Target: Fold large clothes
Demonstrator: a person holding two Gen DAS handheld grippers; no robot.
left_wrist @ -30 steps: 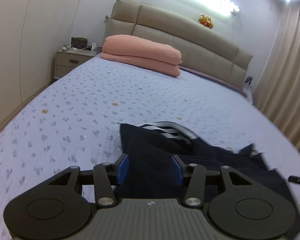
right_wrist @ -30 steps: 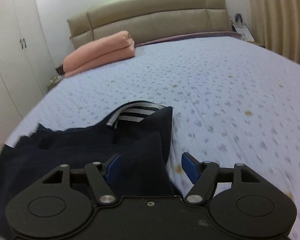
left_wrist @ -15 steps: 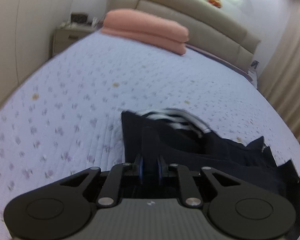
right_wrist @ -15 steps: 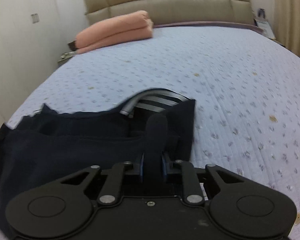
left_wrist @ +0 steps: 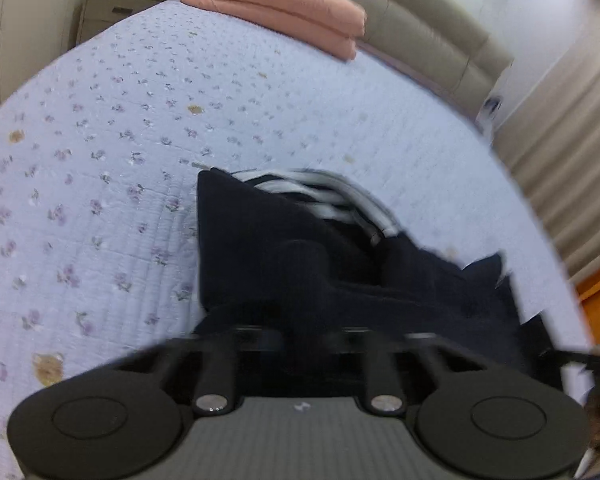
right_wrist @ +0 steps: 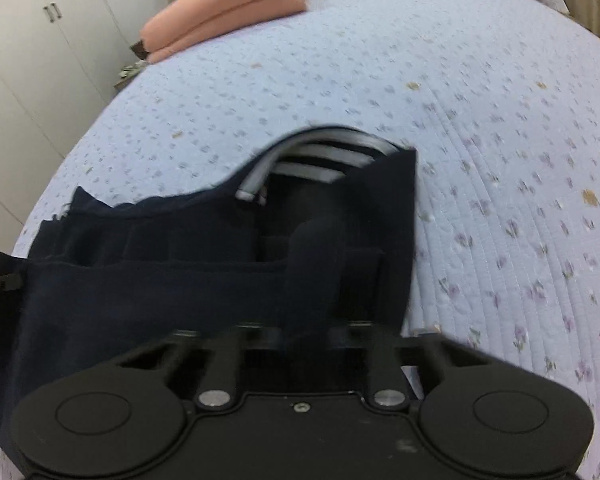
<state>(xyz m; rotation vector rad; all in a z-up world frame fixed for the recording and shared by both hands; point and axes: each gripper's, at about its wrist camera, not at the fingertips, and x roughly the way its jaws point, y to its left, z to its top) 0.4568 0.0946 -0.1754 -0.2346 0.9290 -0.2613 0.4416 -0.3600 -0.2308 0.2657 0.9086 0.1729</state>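
A dark navy garment [left_wrist: 260, 248] with a grey-and-white striped collar [left_wrist: 320, 196] lies on the lilac flowered bedspread [left_wrist: 120, 140]. My left gripper [left_wrist: 300, 332] is shut on a pinched fold at the garment's left near corner. In the right wrist view the same garment [right_wrist: 160, 272] spreads to the left, its striped collar [right_wrist: 320, 152] at the far edge. My right gripper [right_wrist: 304, 332] is shut on a fold at its right near corner. The cloth hides both sets of fingertips. Both views are motion-blurred.
A folded pink quilt [left_wrist: 276, 4] lies at the head of the bed by the beige headboard [left_wrist: 432, 36]. A bedside cabinet [left_wrist: 112, 8] stands far left, white wardrobes [right_wrist: 32, 56] on the left, curtains [left_wrist: 572, 136] on the right. The bedspread [right_wrist: 500, 160] stretches beyond the garment.
Both grippers went from open to shut on folds of the garment's near edge. They have since lifted and pushed forward, and the cloth rises with them.
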